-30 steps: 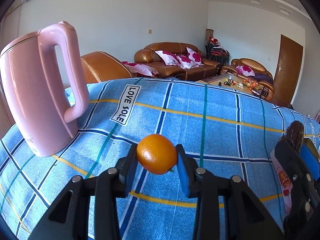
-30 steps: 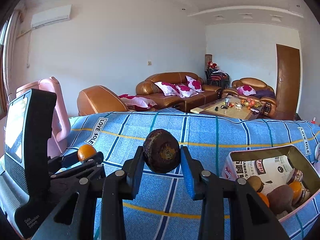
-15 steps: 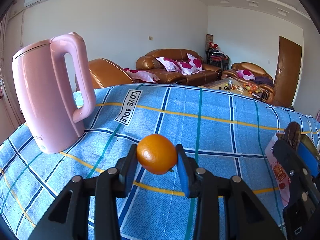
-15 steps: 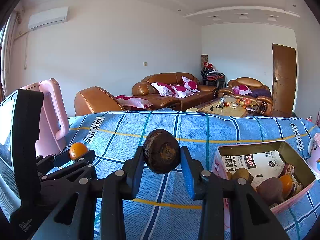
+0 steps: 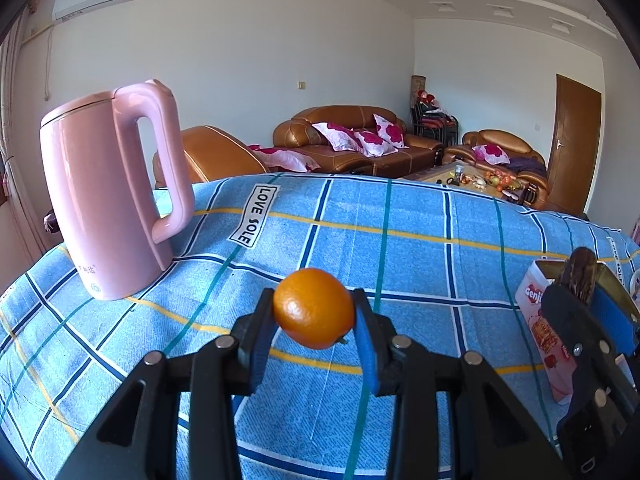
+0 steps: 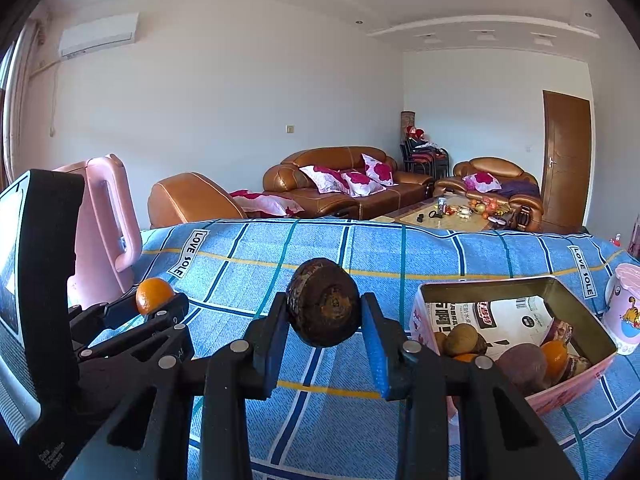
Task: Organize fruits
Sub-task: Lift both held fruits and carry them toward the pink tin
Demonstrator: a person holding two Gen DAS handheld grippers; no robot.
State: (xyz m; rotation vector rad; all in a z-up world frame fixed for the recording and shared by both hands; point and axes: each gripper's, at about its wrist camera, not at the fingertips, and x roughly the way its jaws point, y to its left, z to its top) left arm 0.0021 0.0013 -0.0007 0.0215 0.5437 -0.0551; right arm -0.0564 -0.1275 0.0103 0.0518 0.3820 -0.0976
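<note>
My left gripper (image 5: 314, 316) is shut on a small orange (image 5: 314, 313) and holds it above the blue checked cloth (image 5: 360, 236). My right gripper (image 6: 323, 316) is shut on a dark brown round fruit (image 6: 323, 307), also held above the cloth. A pink box (image 6: 516, 320) at the right holds several fruits: a kiwi (image 6: 460, 338), a purple-brown one (image 6: 522, 366) and an orange one (image 6: 554, 354). In the left wrist view the right gripper with its brown fruit (image 5: 582, 278) is in front of the box (image 5: 540, 320). In the right wrist view the left gripper with the orange (image 6: 154, 300) is at the left.
A tall pink kettle (image 5: 108, 196) stands on the cloth at the left. A pink cup (image 6: 626, 306) stands right of the box. Sofas (image 6: 340, 184) and a coffee table lie beyond the table's far edge.
Both grippers have pulled back and turned slightly right with their fruits held. The kettle has shifted toward the centre in the left view, and more of the box shows in the right view.
</note>
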